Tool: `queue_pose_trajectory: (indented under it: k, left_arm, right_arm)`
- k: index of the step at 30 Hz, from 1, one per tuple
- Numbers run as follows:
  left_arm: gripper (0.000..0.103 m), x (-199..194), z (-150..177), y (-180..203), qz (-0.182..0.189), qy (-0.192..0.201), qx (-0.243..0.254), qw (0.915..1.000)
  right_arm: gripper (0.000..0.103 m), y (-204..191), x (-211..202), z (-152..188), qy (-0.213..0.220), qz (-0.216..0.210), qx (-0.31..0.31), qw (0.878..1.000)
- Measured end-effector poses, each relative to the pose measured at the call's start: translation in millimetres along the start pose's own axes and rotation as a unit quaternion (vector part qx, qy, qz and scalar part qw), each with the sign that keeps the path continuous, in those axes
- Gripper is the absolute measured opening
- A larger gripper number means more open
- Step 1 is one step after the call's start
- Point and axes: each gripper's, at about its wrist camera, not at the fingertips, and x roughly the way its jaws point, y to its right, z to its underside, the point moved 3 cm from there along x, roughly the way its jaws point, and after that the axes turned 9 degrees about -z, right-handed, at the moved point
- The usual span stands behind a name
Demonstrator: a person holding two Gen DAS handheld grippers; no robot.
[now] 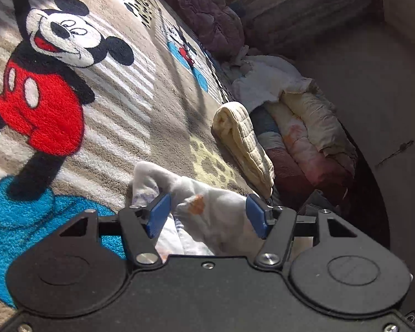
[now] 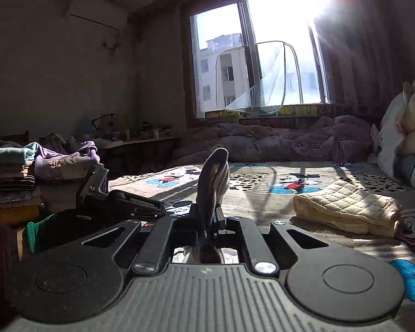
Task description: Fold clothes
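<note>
A small white garment (image 1: pixel 207 215) with an orange print lies bunched on the Mickey Mouse blanket (image 1: pixel 119 105). My left gripper (image 1: pixel 209 214) is open, its blue pads (image 1: pixel 158 213) on either side of the garment's raised fold, not pressing it. My right gripper (image 2: pixel 209 221) is shut on a fold of the same kind of pale cloth (image 2: pixel 214 177), which sticks up above the fingers and looks grey in backlight. The left gripper's body (image 2: pixel 119 196) shows at the left in the right wrist view.
A folded cream quilted cloth (image 1: pixel 243 144) (image 2: pixel 345 207) lies on the blanket. Rolled bedding (image 1: pixel 304 127) is piled along the wall. A purple duvet (image 2: pixel 276 138) lies under the window. Stacked folded clothes (image 2: pixel 27 171) stand at the left.
</note>
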Motion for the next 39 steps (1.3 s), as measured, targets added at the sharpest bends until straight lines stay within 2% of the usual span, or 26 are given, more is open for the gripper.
queue_pose_trajectory:
  k: [2, 5, 9, 12, 14, 22, 26, 28, 29, 34, 36, 39]
  left_arm:
    - [0.063, -0.8, -3.6, -4.2, 0.012, -0.005, -0.031, 0.9994]
    - [0.064, 1.5, -4.4, -8.5, 0.016, -0.01, -0.056, 0.9983]
    - [0.064, 1.6, -6.5, -11.4, 0.022, -0.014, -0.071, 0.9971]
    - [0.064, 1.5, -8.0, -13.6, 0.027, -0.019, -0.076, 0.9965]
    - [0.064, 1.8, -8.7, -15.0, 0.028, -0.021, -0.079, 0.9963]
    - [0.064, 5.4, -9.1, -19.4, 0.029, -0.025, -0.076, 0.9964]
    - [0.064, 5.5, -8.2, -19.9, 0.027, -0.026, -0.071, 0.9967]
    - [0.064, 1.8, -8.1, -18.5, 0.025, -0.024, -0.065, 0.9973]
    - [0.064, 0.2, -8.1, -17.3, 0.023, -0.023, -0.061, 0.9976]
    - [0.066, -13.9, -7.9, -6.7, 0.012, -0.015, -0.025, 0.9995]
    - [0.066, -22.6, -7.7, -3.9, 0.01, -0.009, -0.014, 0.9998]
    - [0.066, -44.5, -7.6, -0.5, 0.006, 0.014, 0.013, 0.9998]
  right_arm:
    - [0.011, -32.3, 3.8, 0.1, -0.027, -0.013, -0.068, 0.997]
    - [0.011, -79.4, 19.8, 17.9, -0.092, -0.029, -0.152, 0.984]
    - [0.011, -136.0, 36.9, 46.4, -0.159, -0.06, -0.232, 0.958]
    - [0.011, -162.8, 42.4, 53.6, -0.184, -0.079, -0.258, 0.945]
    - [0.011, -165.5, 43.3, 53.5, -0.198, -0.088, -0.244, 0.945]
    - [0.011, -150.5, 19.7, 56.0, -0.254, -0.091, -0.242, 0.932]
    - [0.011, -156.6, 27.9, 73.9, -0.294, -0.097, -0.274, 0.91]
    - [0.012, -156.6, 27.8, 76.3, -0.305, -0.098, -0.271, 0.908]
    - [0.012, -156.3, 27.2, 73.1, -0.307, -0.098, -0.26, 0.91]
    - [0.027, -164.3, 3.1, 45.6, -0.3, -0.128, -0.213, 0.921]
    - [0.026, -165.3, -7.3, 35.1, -0.299, -0.13, -0.2, 0.924]
    - [0.027, -154.9, -8.9, 21.2, -0.276, -0.111, -0.185, 0.937]
